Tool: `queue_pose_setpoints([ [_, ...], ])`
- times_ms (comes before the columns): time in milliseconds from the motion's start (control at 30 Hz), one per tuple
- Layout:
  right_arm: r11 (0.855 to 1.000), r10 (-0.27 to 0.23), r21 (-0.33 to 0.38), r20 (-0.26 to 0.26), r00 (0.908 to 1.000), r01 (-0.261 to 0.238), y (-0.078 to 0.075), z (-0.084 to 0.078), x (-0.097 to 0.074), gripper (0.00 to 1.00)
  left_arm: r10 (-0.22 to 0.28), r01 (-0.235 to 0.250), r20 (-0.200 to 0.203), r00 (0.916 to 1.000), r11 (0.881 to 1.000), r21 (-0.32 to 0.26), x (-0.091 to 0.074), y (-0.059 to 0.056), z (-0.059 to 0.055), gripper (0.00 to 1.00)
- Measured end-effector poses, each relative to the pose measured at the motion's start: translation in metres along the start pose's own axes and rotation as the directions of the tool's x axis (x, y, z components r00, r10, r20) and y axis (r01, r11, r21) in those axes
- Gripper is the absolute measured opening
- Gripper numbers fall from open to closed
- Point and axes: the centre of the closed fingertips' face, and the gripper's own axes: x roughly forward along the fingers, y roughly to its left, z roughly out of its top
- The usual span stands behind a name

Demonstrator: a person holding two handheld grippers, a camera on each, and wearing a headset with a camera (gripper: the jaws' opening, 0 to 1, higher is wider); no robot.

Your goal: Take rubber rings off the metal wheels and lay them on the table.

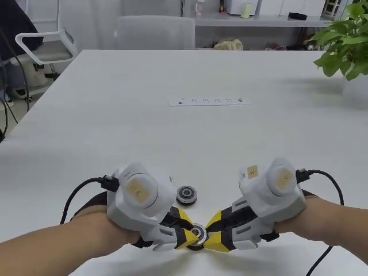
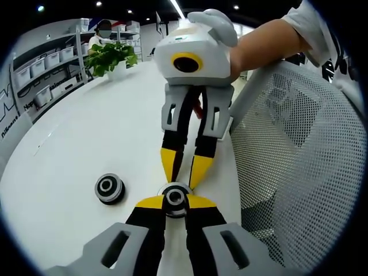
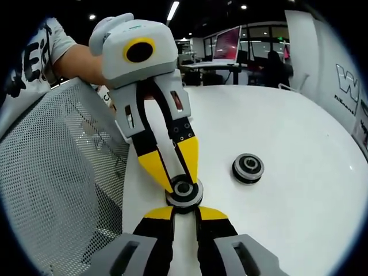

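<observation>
A metal wheel [image 1: 197, 233] with a black rubber ring lies at the near table edge, between both grippers. From the left, my left gripper [image 1: 190, 237] is shut on this wheel [image 2: 175, 198], one yellow tip on each side of it. My right gripper [image 1: 207, 238] comes from the right, its tips nipped onto the ring at the wheel's rim [image 3: 184, 192]. In the left gripper view the right gripper [image 2: 184, 175] points down at the wheel. The left gripper [image 3: 179, 175] straddles it in the right gripper view. A second ringed wheel [image 1: 186, 195] [image 2: 109, 188] [image 3: 248, 168] lies flat just beyond.
A white mesh chair [image 2: 299, 144] [image 3: 57, 161] stands right behind the near edge of the white table [image 1: 184, 138]. A printed paper strip [image 1: 210, 102] lies mid-table. A potted plant [image 1: 345, 40] stands at the far right, and a grey chair [image 1: 155, 31] at the far side.
</observation>
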Motion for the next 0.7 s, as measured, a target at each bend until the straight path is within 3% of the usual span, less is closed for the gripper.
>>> queue_pose_setpoints([
  [467,1.0,0.0,0.019,-0.008,1.0,0.0,0.0002,-0.0026,-0.0002,0.01,0.004,-0.004,-0.002,1.0,1.0,-0.001,0.0001,0.0003,-0.0004,0.08],
  [700,0.997,-0.004,0.072,-0.004,1.0,0.004,-0.0012,-0.0024,-0.0011,0.0,0.006,-0.006,-0.001,1.0,1.0,-0.002,0.0004,0.0004,-0.0005,0.08],
])
